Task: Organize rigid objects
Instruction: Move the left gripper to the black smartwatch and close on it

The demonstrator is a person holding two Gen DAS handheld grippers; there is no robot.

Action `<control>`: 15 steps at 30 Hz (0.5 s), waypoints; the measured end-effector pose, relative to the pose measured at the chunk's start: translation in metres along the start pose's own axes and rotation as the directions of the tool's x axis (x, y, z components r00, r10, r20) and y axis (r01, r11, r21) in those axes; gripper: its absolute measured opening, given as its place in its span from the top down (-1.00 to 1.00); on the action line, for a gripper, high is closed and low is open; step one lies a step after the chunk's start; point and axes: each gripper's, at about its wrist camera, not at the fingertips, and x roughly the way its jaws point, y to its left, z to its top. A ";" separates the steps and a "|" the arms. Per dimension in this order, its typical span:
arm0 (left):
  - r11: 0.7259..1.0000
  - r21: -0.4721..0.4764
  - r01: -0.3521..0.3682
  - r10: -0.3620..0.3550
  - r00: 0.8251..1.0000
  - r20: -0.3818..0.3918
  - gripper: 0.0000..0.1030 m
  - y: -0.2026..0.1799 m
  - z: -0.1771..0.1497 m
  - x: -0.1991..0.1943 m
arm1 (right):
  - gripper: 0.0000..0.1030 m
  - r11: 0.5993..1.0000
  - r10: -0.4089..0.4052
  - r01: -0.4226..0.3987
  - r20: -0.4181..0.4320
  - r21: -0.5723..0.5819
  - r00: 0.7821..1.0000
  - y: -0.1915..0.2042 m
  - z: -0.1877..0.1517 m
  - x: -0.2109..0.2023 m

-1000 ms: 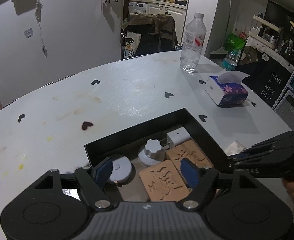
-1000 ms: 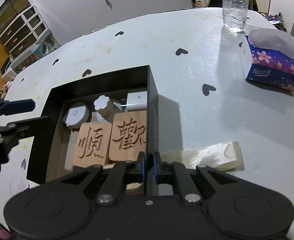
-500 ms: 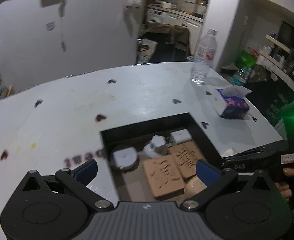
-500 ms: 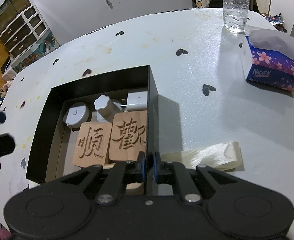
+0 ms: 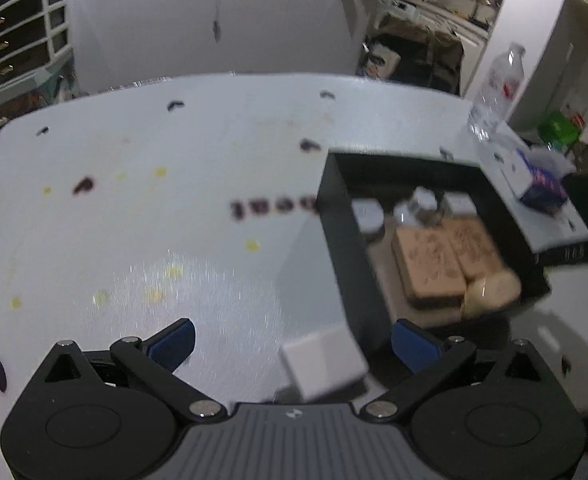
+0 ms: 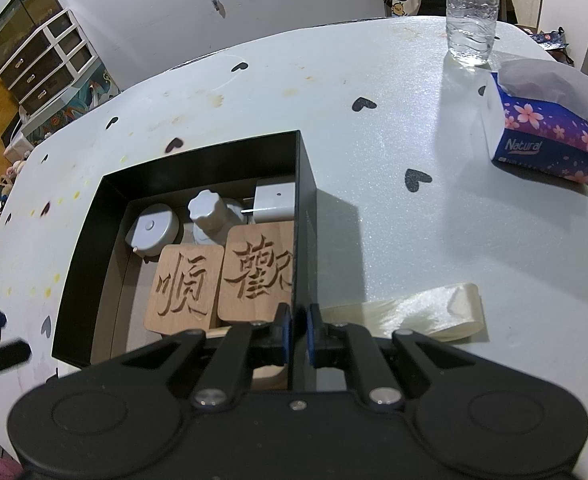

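Note:
My left gripper [image 5: 294, 344] stands wide open over the white table, just left of the black box [image 5: 338, 232]. A small white block [image 5: 322, 364] lies on the table between its fingers, touching neither pad. My right gripper [image 6: 298, 320] is shut on the right wall of the black box [image 6: 306, 200]. Inside the box are two carved wooden blocks [image 6: 182, 284] [image 6: 258, 272], a round white case [image 6: 152, 228], a white knob [image 6: 208, 212] and a white plug [image 6: 274, 200]. A round wooden piece [image 5: 492, 292] sits at the box's near end. The left view is blurred.
A water bottle [image 6: 472, 8] and a tissue box [image 6: 546, 136] stand on the table's far right. A cream ribbon [image 6: 414, 308] lies just right of the box. A drawer unit [image 6: 42, 64] is beyond the table's left edge.
My left gripper has swung left from above the box to the table beside it, and its jaws have spread wide. The white block has come into view between them. The right gripper has not moved.

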 end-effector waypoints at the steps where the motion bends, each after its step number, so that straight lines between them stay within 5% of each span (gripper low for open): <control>1: 1.000 0.013 0.002 -0.002 1.000 -0.014 -0.97 0.001 -0.005 0.001 | 0.83 1.000 0.000 0.000 0.000 0.000 1.000 0.000 0.000 0.000; 8: 0.996 0.091 0.018 -0.007 0.993 -0.118 -0.61 0.013 -0.032 0.021 | 0.83 1.000 0.000 0.000 0.000 0.000 1.000 0.000 0.000 0.000; 15: 0.992 0.096 0.076 -0.059 0.984 -0.168 -0.55 0.019 -0.046 0.029 | 0.83 1.000 0.000 0.000 0.000 0.000 1.000 0.000 0.000 0.000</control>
